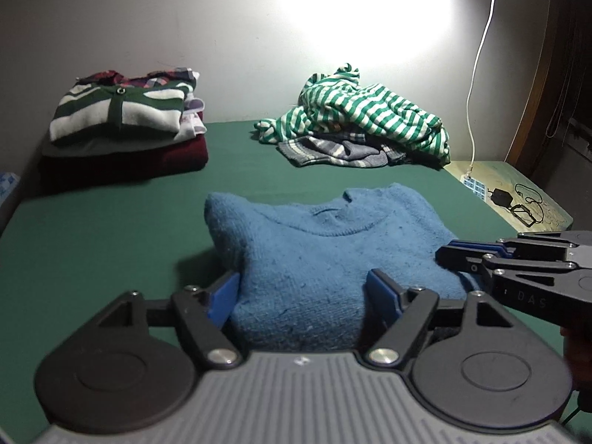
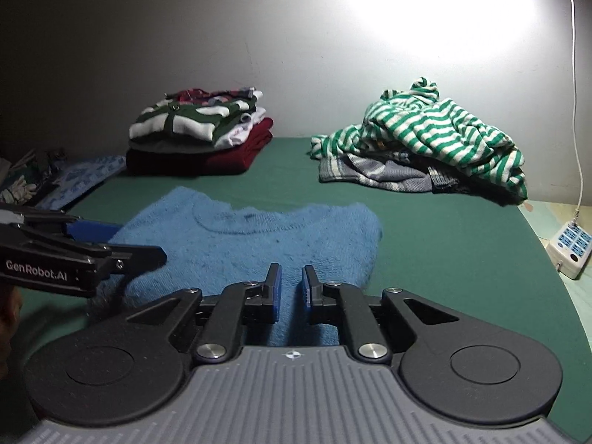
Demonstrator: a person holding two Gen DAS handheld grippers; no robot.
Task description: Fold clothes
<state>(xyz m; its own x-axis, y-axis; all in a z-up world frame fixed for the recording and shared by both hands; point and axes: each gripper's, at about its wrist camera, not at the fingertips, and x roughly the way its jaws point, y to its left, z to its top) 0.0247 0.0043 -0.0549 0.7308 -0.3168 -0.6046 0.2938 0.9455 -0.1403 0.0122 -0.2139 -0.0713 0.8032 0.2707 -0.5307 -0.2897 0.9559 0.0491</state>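
Observation:
A blue knitted sweater (image 1: 314, 244) (image 2: 240, 244) lies folded on the green bed sheet (image 1: 111, 229) (image 2: 444, 259), neckline facing the wall. My left gripper (image 1: 303, 281) (image 2: 140, 242) is open wide at the near left part. The thick folded edge sits between its fingers, and the left pad (image 1: 224, 296) is at the fabric's side. My right gripper (image 2: 290, 277) (image 1: 442, 255) is at the sweater's right part, nearly closed, with blue knit filling the narrow gap between its pads.
A neat stack of folded clothes (image 1: 122, 118) (image 2: 196, 129) stands at the back left by the wall. An unfolded pile with a green-striped garment (image 1: 362, 118) (image 2: 436, 137) lies back right. A power strip (image 2: 569, 248) and charger (image 1: 499, 198) sit beside the bed's right edge.

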